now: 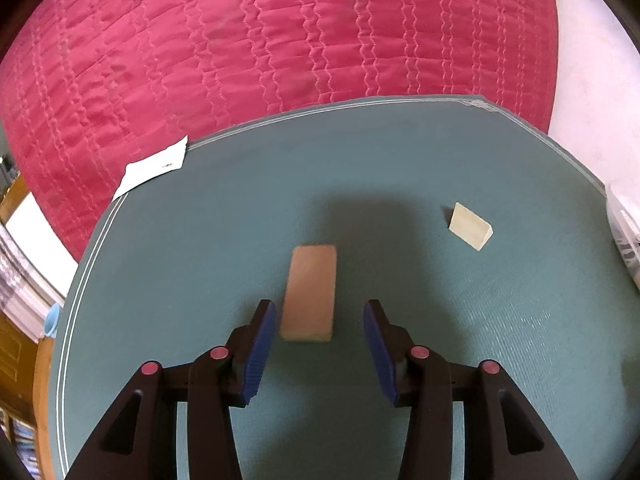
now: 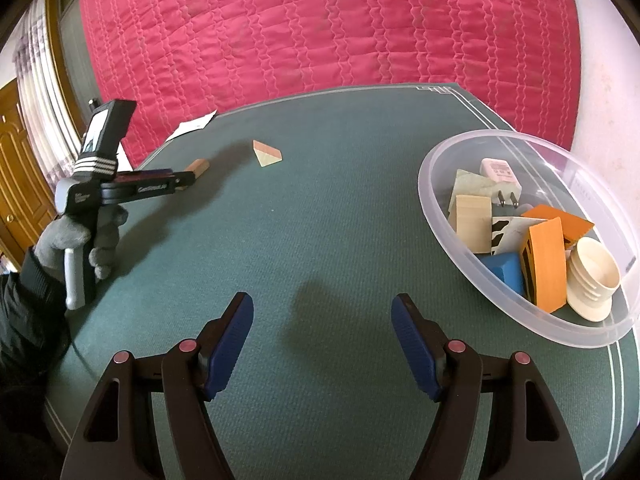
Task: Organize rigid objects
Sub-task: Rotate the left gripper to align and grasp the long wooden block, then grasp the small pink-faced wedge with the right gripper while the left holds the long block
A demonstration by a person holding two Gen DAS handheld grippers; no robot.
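Note:
A tan rectangular wooden block (image 1: 308, 292) lies on the green mat (image 1: 400, 184). My left gripper (image 1: 320, 312) is open around its near end, its left pad (image 1: 262, 344) close beside the block. The block also shows in the right wrist view (image 2: 199, 168), partly behind the left gripper (image 2: 188, 178). A pale wooden wedge (image 1: 471, 226) lies to the right, also seen in the right wrist view (image 2: 267, 153). My right gripper (image 2: 322, 308) is open and empty above the mat (image 2: 340, 200). A clear plastic bowl (image 2: 448, 240) at right holds several blocks, a plug and a cream cap.
A red quilted bedspread (image 1: 280, 32) lies beyond the mat. A white paper slip (image 1: 154, 168) rests at the mat's far left edge. A wooden door (image 2: 20, 184) and curtain stand at left. A gloved hand (image 2: 76, 240) holds the left gripper.

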